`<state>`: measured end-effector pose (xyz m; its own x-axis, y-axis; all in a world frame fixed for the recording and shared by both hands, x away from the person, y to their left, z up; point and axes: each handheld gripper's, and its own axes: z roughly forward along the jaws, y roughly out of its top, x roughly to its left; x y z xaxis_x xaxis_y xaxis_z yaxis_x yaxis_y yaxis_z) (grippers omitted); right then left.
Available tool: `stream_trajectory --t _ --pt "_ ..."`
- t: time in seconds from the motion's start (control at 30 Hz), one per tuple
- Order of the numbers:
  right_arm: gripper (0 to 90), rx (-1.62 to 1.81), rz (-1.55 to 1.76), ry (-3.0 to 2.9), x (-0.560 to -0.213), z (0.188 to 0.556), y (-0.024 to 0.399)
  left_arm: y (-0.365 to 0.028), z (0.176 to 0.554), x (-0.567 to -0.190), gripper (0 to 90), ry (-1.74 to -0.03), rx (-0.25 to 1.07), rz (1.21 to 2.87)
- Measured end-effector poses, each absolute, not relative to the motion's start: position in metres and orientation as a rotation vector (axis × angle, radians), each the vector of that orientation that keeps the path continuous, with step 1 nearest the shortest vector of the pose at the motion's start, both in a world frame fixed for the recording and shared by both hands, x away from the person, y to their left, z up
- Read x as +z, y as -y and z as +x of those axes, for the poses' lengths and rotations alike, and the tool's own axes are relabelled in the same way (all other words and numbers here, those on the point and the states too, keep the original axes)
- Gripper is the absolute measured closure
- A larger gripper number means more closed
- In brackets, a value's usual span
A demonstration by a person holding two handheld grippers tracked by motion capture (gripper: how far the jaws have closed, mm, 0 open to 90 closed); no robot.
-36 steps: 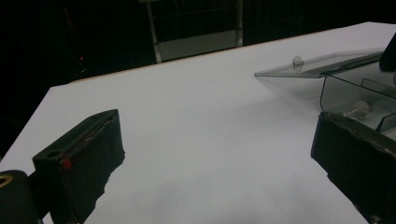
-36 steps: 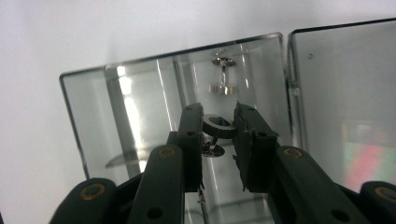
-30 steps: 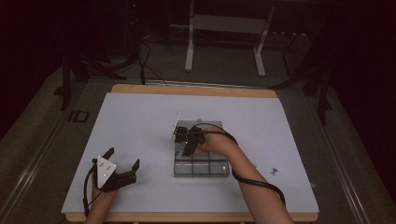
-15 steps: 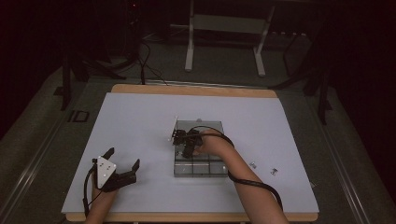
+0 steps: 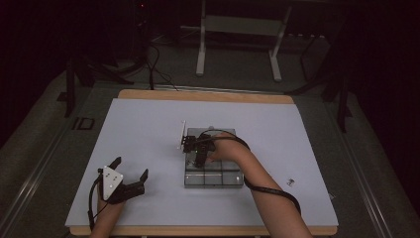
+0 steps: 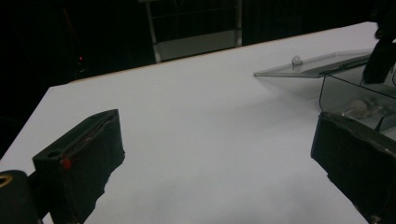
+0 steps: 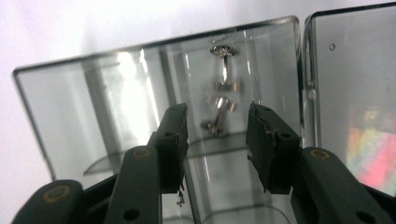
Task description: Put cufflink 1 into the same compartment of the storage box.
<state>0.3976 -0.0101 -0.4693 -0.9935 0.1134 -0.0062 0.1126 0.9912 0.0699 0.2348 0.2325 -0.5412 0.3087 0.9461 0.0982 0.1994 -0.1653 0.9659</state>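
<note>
One small metal stud [image 7: 219,119] lay in the clear box [image 5: 214,179], right gripper [image 7: 217,135] just spread above it; another piece [image 5: 291,181] remained outside; left gripper [image 5: 130,178] spread, idle.

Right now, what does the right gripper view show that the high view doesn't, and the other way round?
Right gripper view: small metal studs in a clear box compartment, ahead of the right gripper, whose jaws have just been opening and grip nothing. High view: the left gripper, open, on the white table, and a tiny item right of the box. Both: the box and right gripper.
</note>
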Motion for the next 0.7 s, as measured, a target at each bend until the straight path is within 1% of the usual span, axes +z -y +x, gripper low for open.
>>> stream_trajectory --t 0.37,0.5,0.7 --pt "57.6 0.088 0.053 -3.140 -0.449 0.387 0.035 -0.232 0.235 -0.541 3.4 -1.073 0.961 1.600" --pt "59.1 0.084 0.010 -3.122 -0.440 0.384 0.047 -0.232 0.235 -0.541 3.5 -1.073 0.962 1.600" --pt "56.6 0.088 -0.010 -3.109 -0.428 0.378 0.067 -0.232 0.235 -0.541 3.4 -1.073 0.962 1.601"
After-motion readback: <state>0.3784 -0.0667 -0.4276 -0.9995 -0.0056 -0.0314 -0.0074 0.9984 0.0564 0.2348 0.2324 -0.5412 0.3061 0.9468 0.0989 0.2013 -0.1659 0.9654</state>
